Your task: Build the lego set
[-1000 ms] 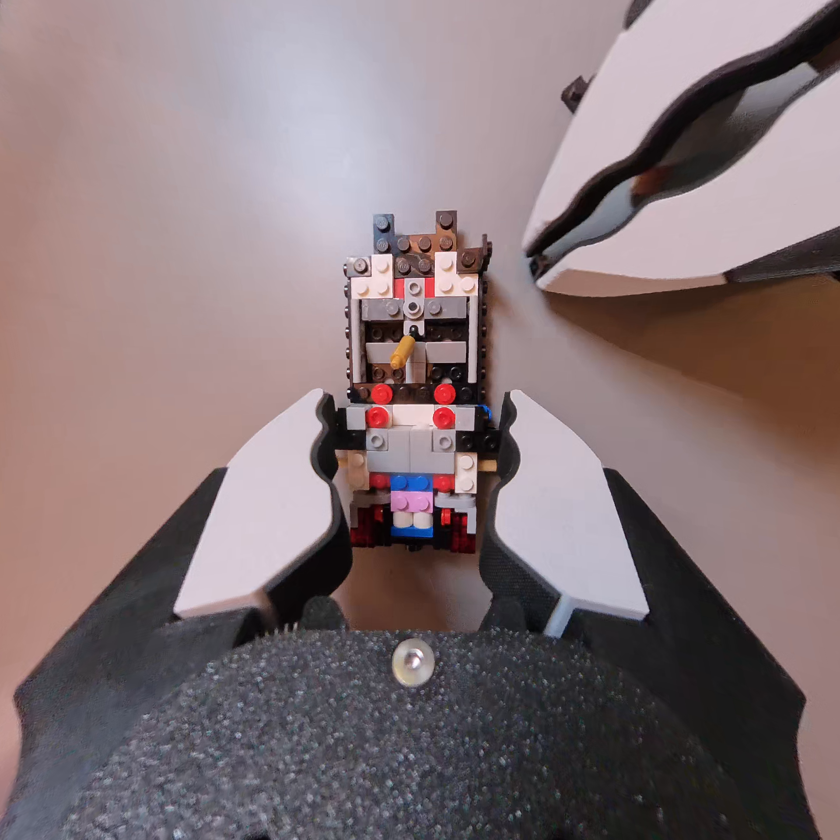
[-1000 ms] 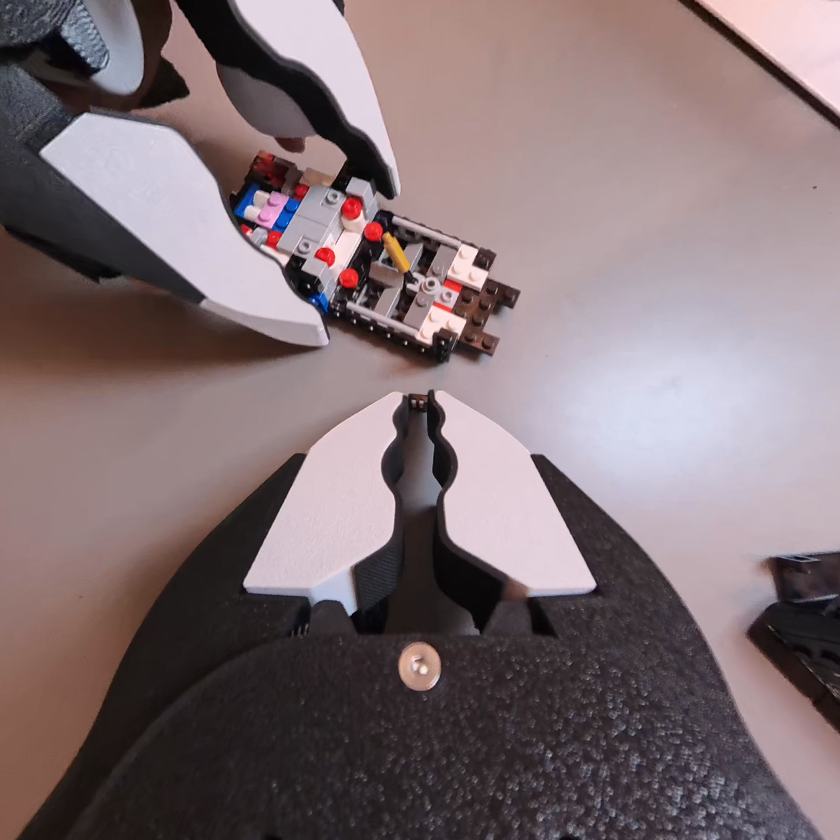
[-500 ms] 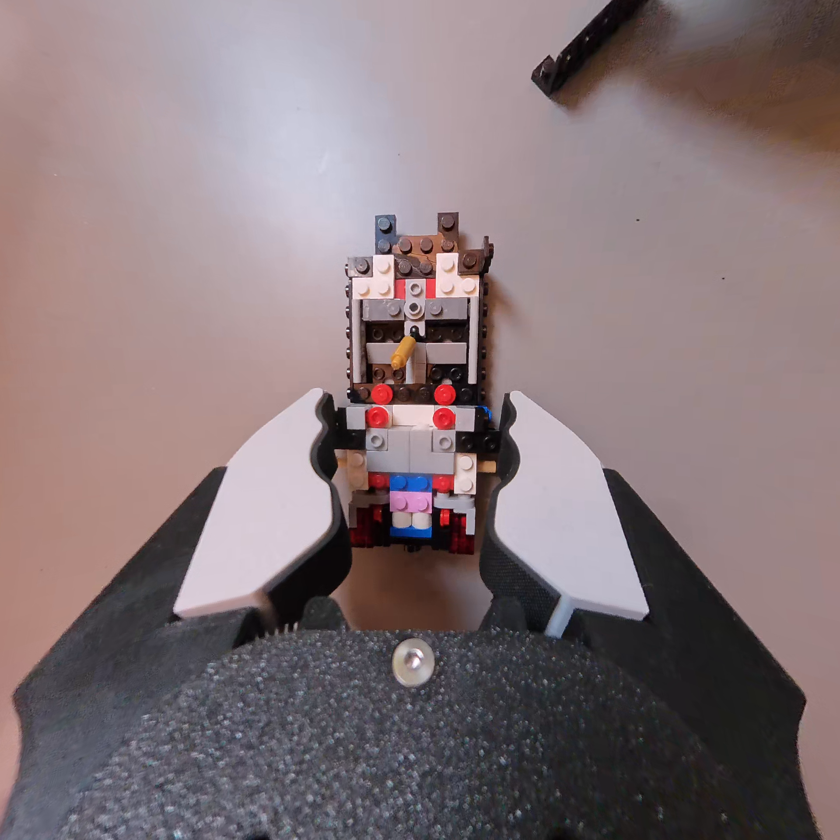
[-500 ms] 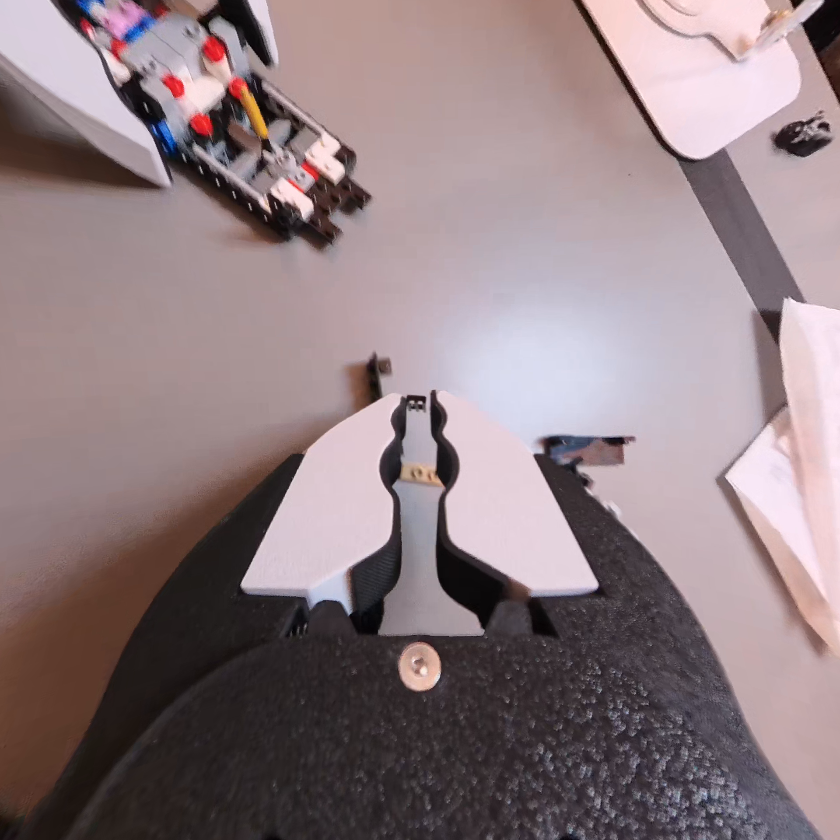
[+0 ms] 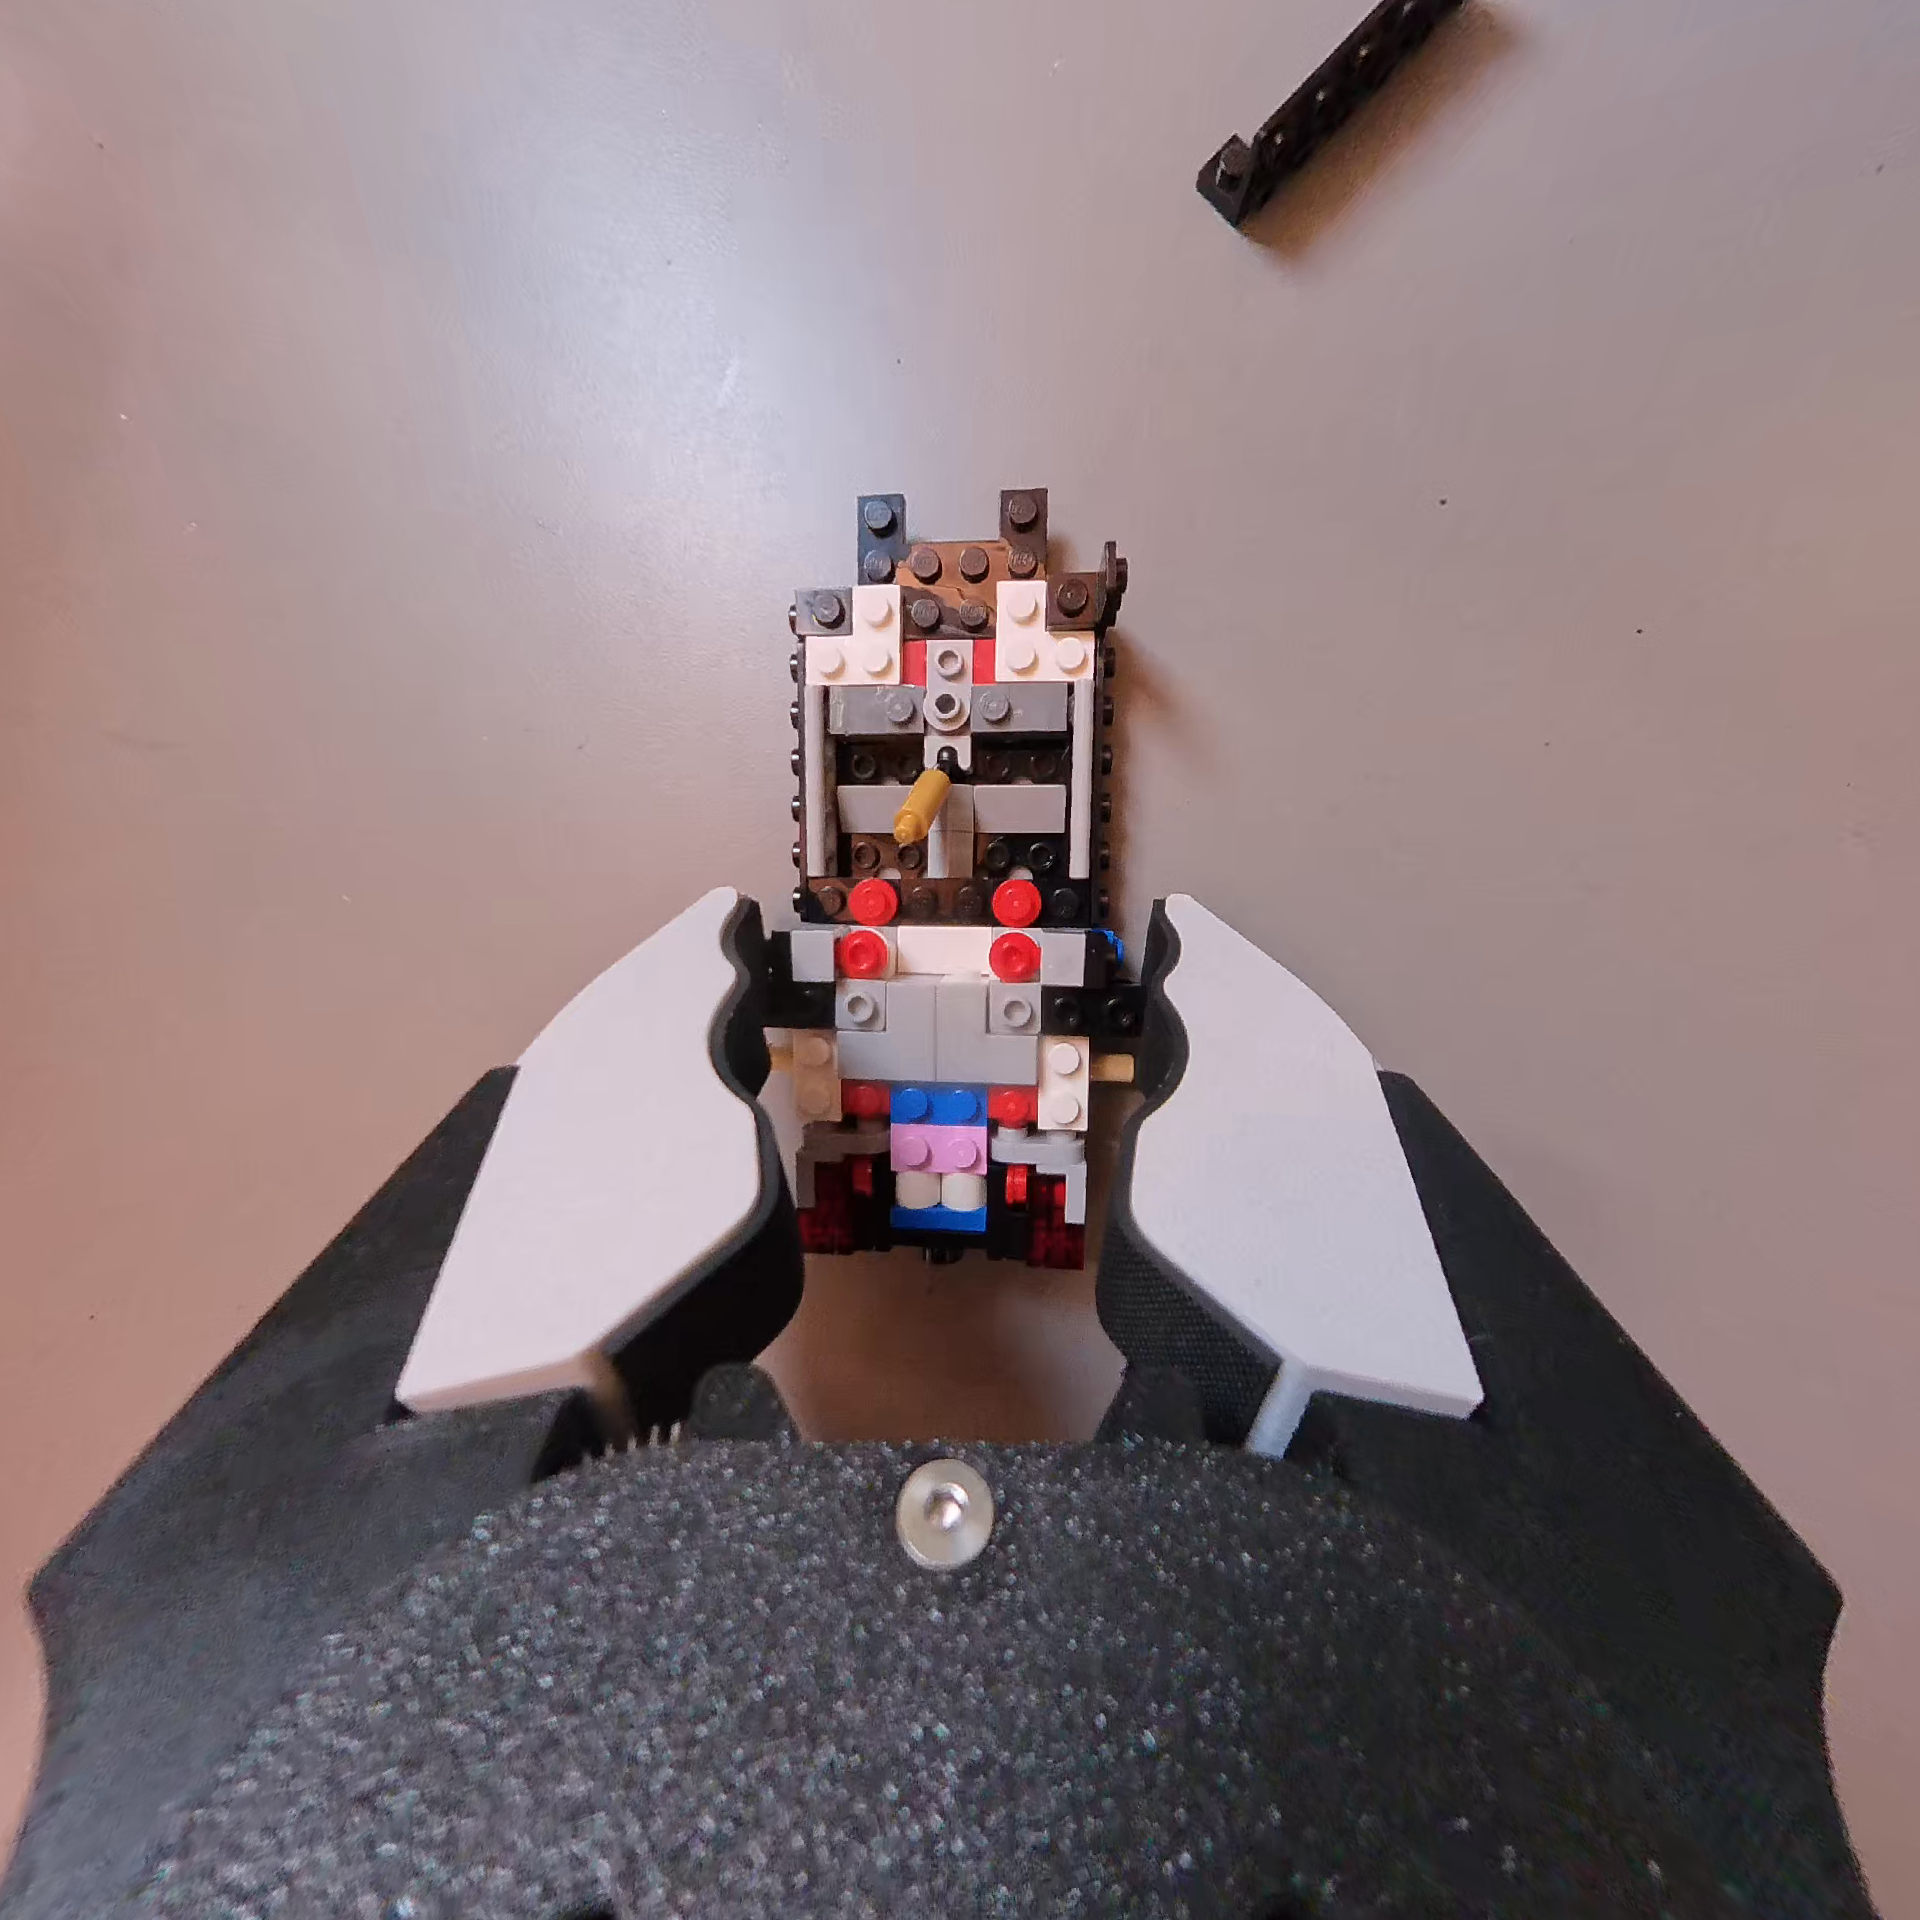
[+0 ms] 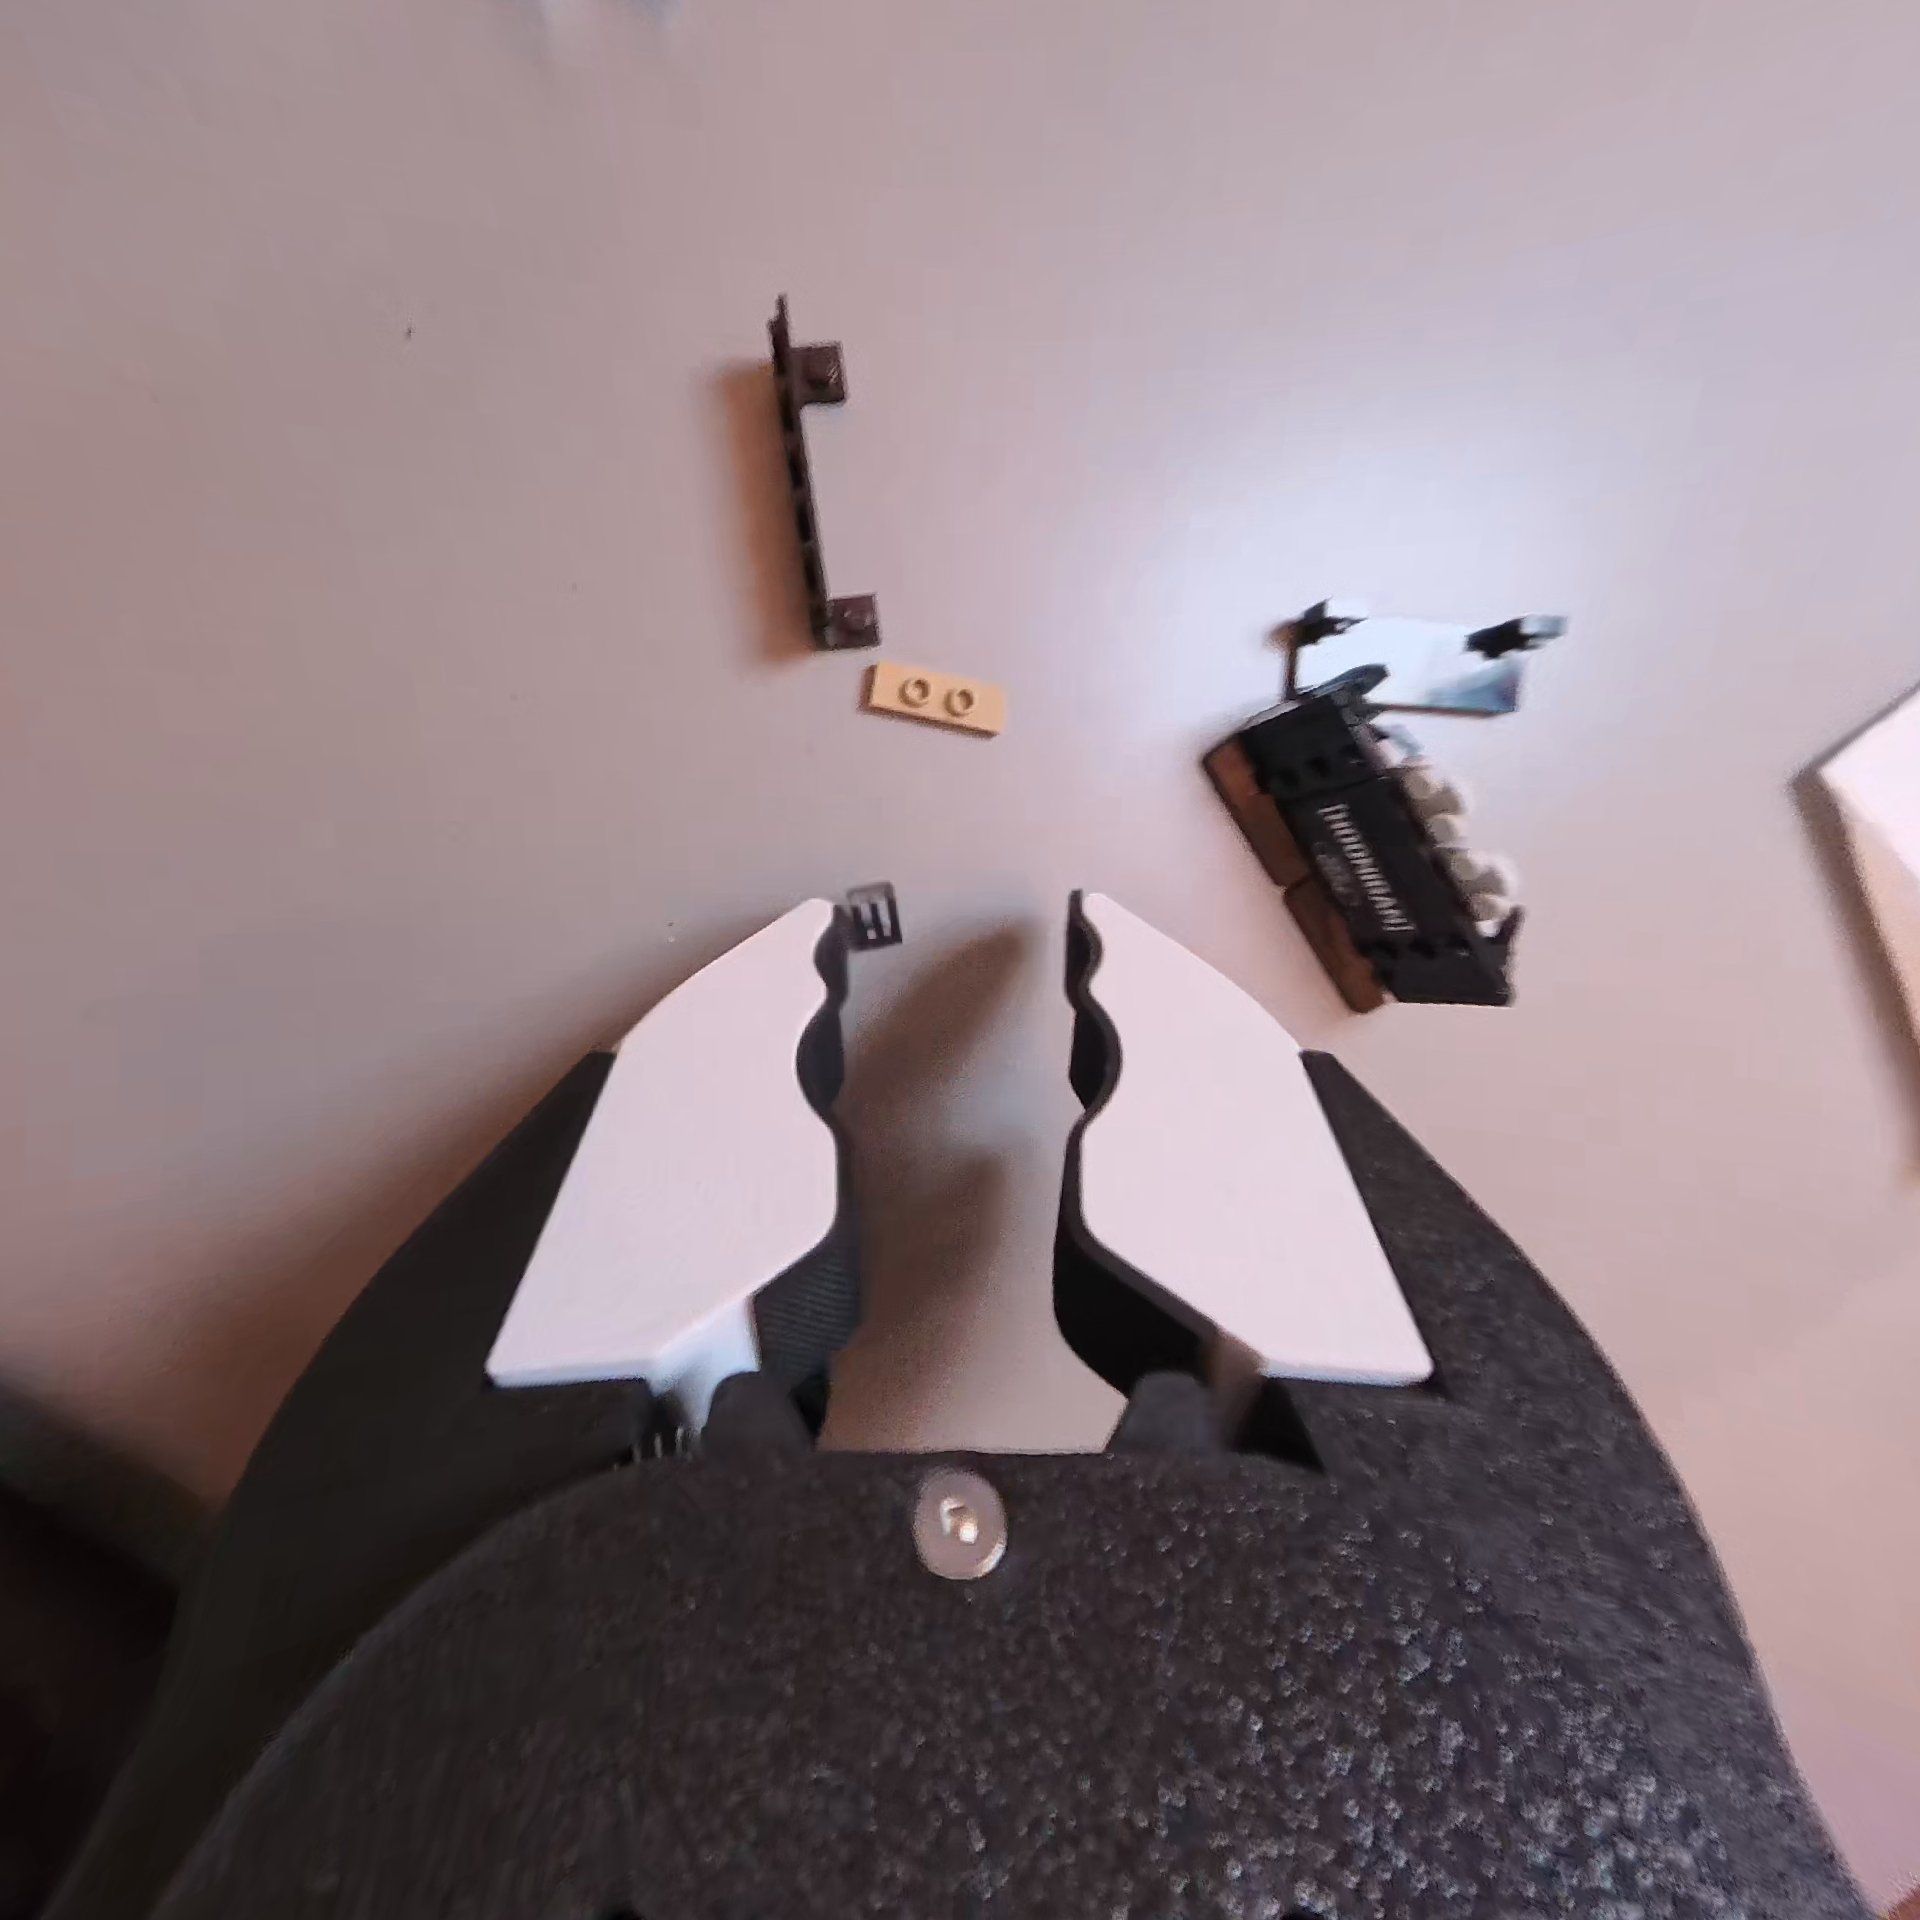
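Black strip brick (image 5: 1340, 114) cut off at frame edge, left gripper (image 5: 948, 1013) clamping brick model (image 5: 951, 883) by its near end, right gripper (image 6: 956, 914) spread wide, tan plate (image 6: 935, 703) just ahead, small black piece (image 6: 871, 914) blurred at left fingertip.

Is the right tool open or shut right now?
Open. The right tool has a wide gap between its fingertips, with bare table showing through; nothing sits between them, and a small black piece lies beside one tip.
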The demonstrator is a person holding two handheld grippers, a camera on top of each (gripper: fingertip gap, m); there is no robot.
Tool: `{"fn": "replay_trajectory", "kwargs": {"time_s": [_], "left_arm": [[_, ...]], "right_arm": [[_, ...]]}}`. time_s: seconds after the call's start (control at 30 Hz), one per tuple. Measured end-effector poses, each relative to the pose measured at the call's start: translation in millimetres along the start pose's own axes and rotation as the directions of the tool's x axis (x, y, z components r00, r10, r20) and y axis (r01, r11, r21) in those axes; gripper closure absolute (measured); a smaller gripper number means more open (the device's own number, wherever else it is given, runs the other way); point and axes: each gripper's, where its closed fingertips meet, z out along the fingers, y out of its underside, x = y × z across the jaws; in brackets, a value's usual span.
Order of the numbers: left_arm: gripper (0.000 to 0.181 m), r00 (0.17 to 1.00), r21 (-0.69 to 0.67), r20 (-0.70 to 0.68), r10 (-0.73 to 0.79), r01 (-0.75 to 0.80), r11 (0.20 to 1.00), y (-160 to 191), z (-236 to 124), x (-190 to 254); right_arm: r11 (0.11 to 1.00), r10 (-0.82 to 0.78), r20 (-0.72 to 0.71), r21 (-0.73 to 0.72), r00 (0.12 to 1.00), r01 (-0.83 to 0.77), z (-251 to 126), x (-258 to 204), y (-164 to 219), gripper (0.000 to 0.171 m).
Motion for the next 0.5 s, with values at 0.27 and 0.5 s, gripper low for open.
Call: {"fn": "replay_trajectory", "kwargs": {"time_s": [0.27,0.5], "left_arm": [[0.112,0.999,0.014,-0.018,0.042,-0.042,0.999,-1,-1,6],[0.112,0.991,0.044,-0.027,0.132,-0.131,0.990,-5,-1,10]], "right_arm": [[0.996,0.025,0.074,0.086,0.997,-0.031,-5,-10,-15,0.112],[0.995,0.072,0.089,0.057,0.993,-0.077,-18,-3,10,0.126]]}}
